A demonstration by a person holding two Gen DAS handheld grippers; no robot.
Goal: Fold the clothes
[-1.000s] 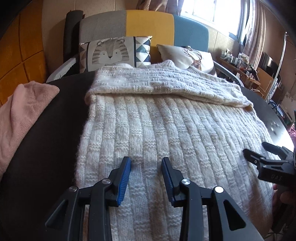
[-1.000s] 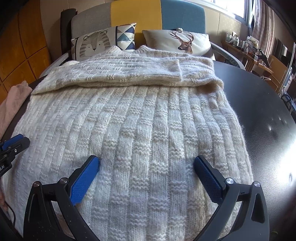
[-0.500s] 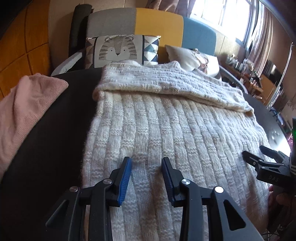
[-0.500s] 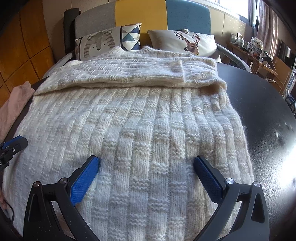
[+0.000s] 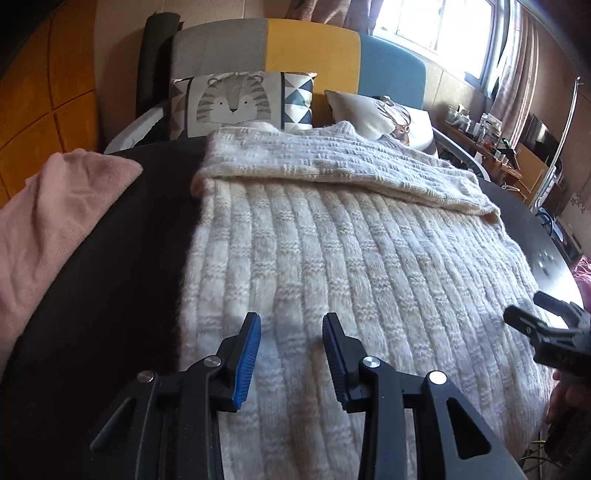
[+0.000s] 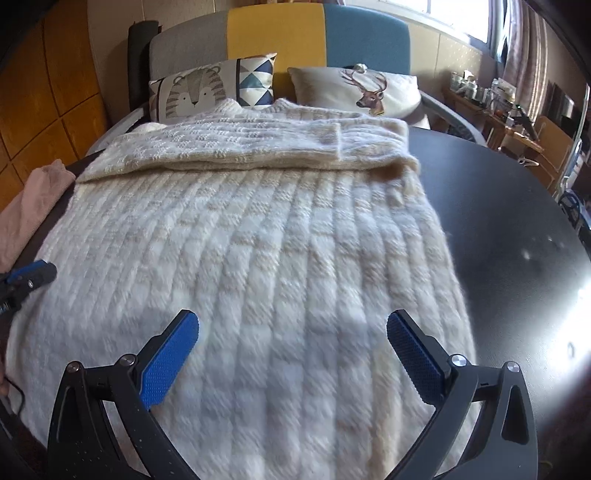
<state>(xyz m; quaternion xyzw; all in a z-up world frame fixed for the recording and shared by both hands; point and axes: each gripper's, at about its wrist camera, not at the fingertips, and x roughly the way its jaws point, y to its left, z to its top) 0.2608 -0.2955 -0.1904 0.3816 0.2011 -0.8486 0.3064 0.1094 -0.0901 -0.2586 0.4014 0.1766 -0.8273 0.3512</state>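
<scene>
a dark round table [image 6: 498,206] fills the foreground. behind it stands a sofa with a backrest [image 6: 277,33] in grey, yellow and blue panels. two cushions lean there side by side: a tiger cushion [image 5: 236,103] (with a strip of blue triangles) and a deer cushion [image 6: 354,92]. a bright window [image 5: 436,26] with curtains sits at upper right, above a cluttered wooden sideboard [image 5: 495,155]. orange wall panels [image 6: 44,88] line the left.

Legible text: none | Labels, brands, numbers, signs: none readable in left wrist or right wrist view | Cushion prints: pictures only, no lettering
</scene>
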